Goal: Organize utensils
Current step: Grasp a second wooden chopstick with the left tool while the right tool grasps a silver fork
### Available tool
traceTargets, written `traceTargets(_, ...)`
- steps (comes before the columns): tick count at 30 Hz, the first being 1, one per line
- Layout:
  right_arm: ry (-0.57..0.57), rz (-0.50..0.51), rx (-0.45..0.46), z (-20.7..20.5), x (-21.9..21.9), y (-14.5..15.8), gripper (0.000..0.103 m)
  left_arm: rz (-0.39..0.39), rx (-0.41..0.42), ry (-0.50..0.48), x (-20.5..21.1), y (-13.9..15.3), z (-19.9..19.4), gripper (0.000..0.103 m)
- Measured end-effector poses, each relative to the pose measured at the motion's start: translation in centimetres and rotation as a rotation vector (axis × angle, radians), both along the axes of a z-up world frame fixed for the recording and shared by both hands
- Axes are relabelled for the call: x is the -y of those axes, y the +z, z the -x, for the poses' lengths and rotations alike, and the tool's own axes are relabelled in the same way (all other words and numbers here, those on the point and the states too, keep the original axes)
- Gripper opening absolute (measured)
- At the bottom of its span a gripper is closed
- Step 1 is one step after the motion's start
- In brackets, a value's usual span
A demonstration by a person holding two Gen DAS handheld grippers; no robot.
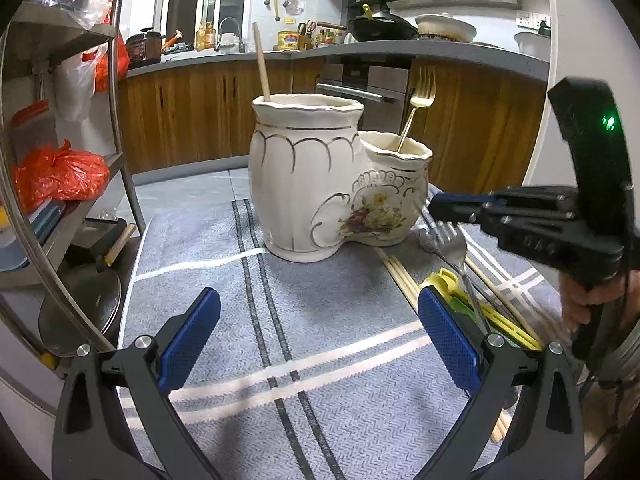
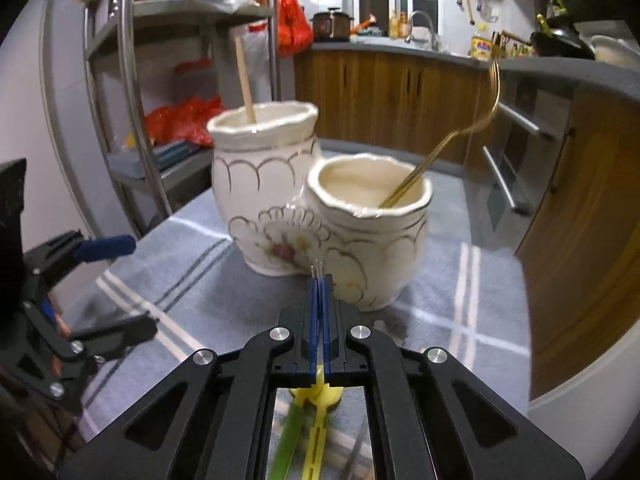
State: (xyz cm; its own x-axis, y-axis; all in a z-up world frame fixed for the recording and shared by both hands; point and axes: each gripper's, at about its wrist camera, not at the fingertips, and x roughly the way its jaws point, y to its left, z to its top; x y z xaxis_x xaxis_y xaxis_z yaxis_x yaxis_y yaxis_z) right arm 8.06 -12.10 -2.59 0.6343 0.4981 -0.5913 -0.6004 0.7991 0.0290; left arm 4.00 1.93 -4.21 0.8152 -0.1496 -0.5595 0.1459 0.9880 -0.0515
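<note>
The left gripper (image 1: pixel 318 336) hangs with jaws wide over the grey cloth (image 1: pixel 320 320). The right gripper (image 2: pixel 320 280) is clamped on a silver fork (image 1: pixel 450 238). Beyond: one cream two-cup holder (image 1: pixel 308 180), holding one gold fork (image 1: pixel 418 108) and one chopstick (image 1: pixel 262 64).

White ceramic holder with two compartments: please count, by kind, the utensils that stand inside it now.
In the white ceramic holder:
Light wooden chopstick, in the taller compartment: 1
Gold metal fork, in the lower compartment: 1
Total: 2
</note>
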Motion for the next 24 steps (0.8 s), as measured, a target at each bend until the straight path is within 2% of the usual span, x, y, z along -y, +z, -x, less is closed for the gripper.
traceTargets(8,-0.009,-0.025,0.097,1.9,1.5,2.5,0.003,-0.048,-0.004,-0.038,2.2,0.5,0.3,0.097)
traceTargets(11,-0.021,-0.039,0.132,2.5,2.1,3.3,0.003,-0.081,-0.029,-0.058,3.2,0.1,0.2,0.096)
traceTargets(13,-0.027,-0.047,0.159,2.9,2.6,3.9,0.003,-0.083,-0.058,-0.071,3.6,-0.2,0.1,0.088)
traceTargets(15,-0.034,-0.051,0.185,3.3,2.9,4.3,0.003,-0.070,-0.103,-0.084,4.0,-0.7,-0.2,0.074)
traceTargets(16,-0.039,-0.055,0.201,3.5,3.1,4.5,0.003,-0.062,-0.121,-0.087,4.1,-0.8,-0.4,0.071)
traceTargets(18,-0.047,-0.064,0.223,3.8,3.4,4.9,0.003,-0.047,-0.155,-0.094,4.5,-1.2,-0.5,0.056)
traceTargets(20,-0.065,-0.070,0.255,4.2,3.6,5.4,0.003,-0.035,-0.190,-0.110,5.0,-1.5,-0.7,0.047)
traceTargets(21,-0.073,-0.074,0.270,4.4,3.8,5.5,0.003,-0.033,-0.197,-0.115,5.2,-1.5,-0.7,0.044)
traceTargets(24,-0.091,-0.091,0.308,4.9,4.3,6.2,0.003,-0.043,-0.213,-0.124,6.0,-1.7,-0.6,0.041)
